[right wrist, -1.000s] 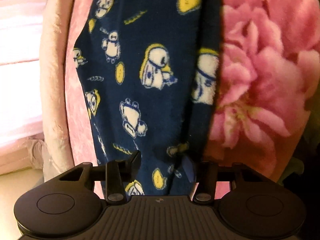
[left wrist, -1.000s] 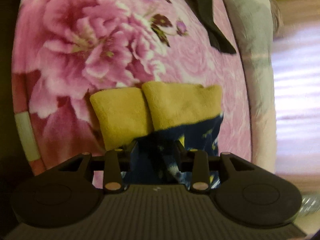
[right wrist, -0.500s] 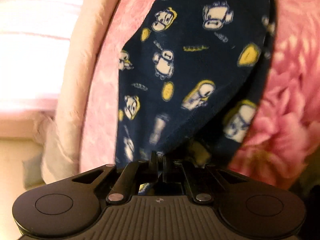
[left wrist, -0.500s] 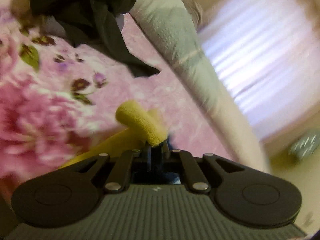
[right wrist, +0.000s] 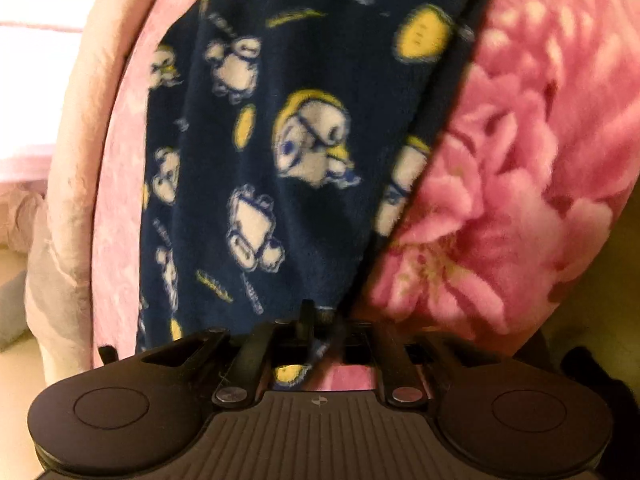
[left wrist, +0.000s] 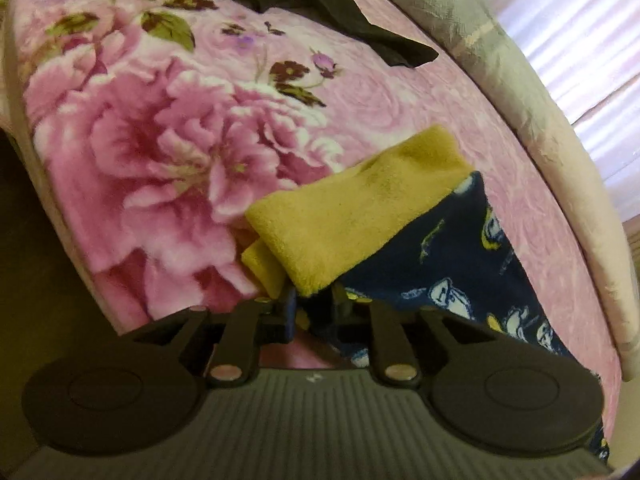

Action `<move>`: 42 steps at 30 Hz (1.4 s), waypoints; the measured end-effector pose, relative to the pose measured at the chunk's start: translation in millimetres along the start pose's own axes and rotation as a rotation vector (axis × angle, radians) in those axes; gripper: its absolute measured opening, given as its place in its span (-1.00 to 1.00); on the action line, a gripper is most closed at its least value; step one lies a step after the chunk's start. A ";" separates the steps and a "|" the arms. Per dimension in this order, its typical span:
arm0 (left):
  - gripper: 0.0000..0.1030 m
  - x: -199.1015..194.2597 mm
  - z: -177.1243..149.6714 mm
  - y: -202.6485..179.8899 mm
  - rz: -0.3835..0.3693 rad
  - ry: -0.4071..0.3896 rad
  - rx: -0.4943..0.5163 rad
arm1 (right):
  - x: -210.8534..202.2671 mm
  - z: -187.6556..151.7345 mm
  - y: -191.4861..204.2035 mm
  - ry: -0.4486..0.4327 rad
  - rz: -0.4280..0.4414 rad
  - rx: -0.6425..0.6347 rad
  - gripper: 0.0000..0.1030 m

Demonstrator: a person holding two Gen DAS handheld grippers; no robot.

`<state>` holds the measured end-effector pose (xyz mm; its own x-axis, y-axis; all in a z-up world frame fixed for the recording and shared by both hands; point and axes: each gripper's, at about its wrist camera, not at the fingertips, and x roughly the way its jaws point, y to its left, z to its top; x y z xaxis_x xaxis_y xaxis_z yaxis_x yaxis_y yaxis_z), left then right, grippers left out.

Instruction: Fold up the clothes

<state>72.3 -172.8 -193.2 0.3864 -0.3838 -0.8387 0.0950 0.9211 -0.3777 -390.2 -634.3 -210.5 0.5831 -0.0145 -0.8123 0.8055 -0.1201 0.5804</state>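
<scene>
Nearest in the left wrist view, the left gripper [left wrist: 314,300] had its jaws a little apart, having just been opening again after a tight pinch half a second before; the corner of the yellow cuff [left wrist: 352,216] lay in the gap between the fingertips, and whether the pads still pressed it could not be told. A second ago two cuffs lay side by side ahead of the fingers; now one was folded over the other, the lower showing only as a sliver at the left finger. Past the right finger the navy printed pyjama trousers [left wrist: 452,256] ran off to the right over the pink floral blanket [left wrist: 160,152]. Farther out, a dark garment [left wrist: 360,28] lay at the blanket's far edge, beside a pale grey-beige roll of bedding [left wrist: 512,80]. In the right wrist view, the right gripper [right wrist: 324,320] had just been opening from a full clench half a second earlier; its fingers stood parted with trouser cloth between them, though grip or release could not be told. Beyond them the trousers [right wrist: 304,120] stretched away, closer than before, with the blanket [right wrist: 532,184] to the right of the fingers
</scene>
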 end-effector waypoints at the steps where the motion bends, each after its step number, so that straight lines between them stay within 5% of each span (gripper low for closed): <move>1: -0.59 -5.3 1.4 -3.7 0.027 0.000 0.021 | -6.4 -0.8 4.9 -0.014 -0.015 -0.026 0.50; 3: -0.59 -17.0 4.6 -11.8 0.060 -0.001 0.059 | -30.7 -1.0 9.1 -0.060 -0.028 -0.059 0.49; 6: -0.59 -32.5 8.6 -32.4 0.051 -0.005 0.131 | -63.1 22.7 -11.5 -0.179 -0.001 0.061 0.49; 10: -0.59 -23.0 2.8 -77.9 -0.038 0.036 0.196 | -101.3 63.1 -45.5 -0.376 0.074 0.224 0.21; 14: -0.59 -1.0 -16.2 -131.1 -0.133 0.069 0.225 | -122.7 100.0 -74.1 -0.465 0.091 0.275 0.21; 16: -0.59 6.1 -33.5 -153.7 -0.170 0.091 0.224 | -123.8 113.5 -84.7 -0.464 0.099 0.281 0.19; 18: -0.59 11.2 -52.0 -174.0 -0.200 0.117 0.229 | -122.5 125.2 -93.2 -0.437 0.112 0.274 -0.17; 28: -0.59 19.0 -112.0 -215.4 -0.219 0.192 0.206 | -129.8 152.9 -126.9 -0.392 0.183 0.242 -0.18; 29: -0.59 19.9 -114.2 -216.6 -0.220 0.196 0.195 | -130.0 155.4 -126.6 -0.388 0.185 0.222 -0.37; 30: -0.59 20.8 -116.3 -217.8 -0.220 0.200 0.184 | -130.4 157.5 -126.0 -0.383 0.185 0.202 -0.81; 33: -0.59 19.7 -123.3 -224.0 -0.225 0.201 0.190 | -134.0 161.3 -122.8 -0.380 0.182 0.140 -0.98; 37: -0.59 20.7 -130.2 -233.1 -0.231 0.200 0.211 | -152.3 157.0 -111.2 -0.471 0.154 -0.001 -0.98; 40: -0.59 25.0 -136.8 -235.6 -0.217 0.212 0.217 | -140.3 159.9 -125.0 -0.383 0.087 0.044 -0.97; 41: -0.59 25.9 -138.8 -235.9 -0.213 0.215 0.218 | -135.2 160.6 -130.6 -0.334 0.084 0.072 -0.90; 42: -0.59 26.1 -140.3 -236.3 -0.210 0.215 0.219 | -135.2 159.9 -132.8 -0.318 0.072 0.074 -0.41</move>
<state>-68.8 -409.7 -180.9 0.1383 -0.5493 -0.8241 0.3549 0.8043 -0.4766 -593.0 -775.1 -187.1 0.5664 -0.3329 -0.7539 0.7471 -0.1788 0.6402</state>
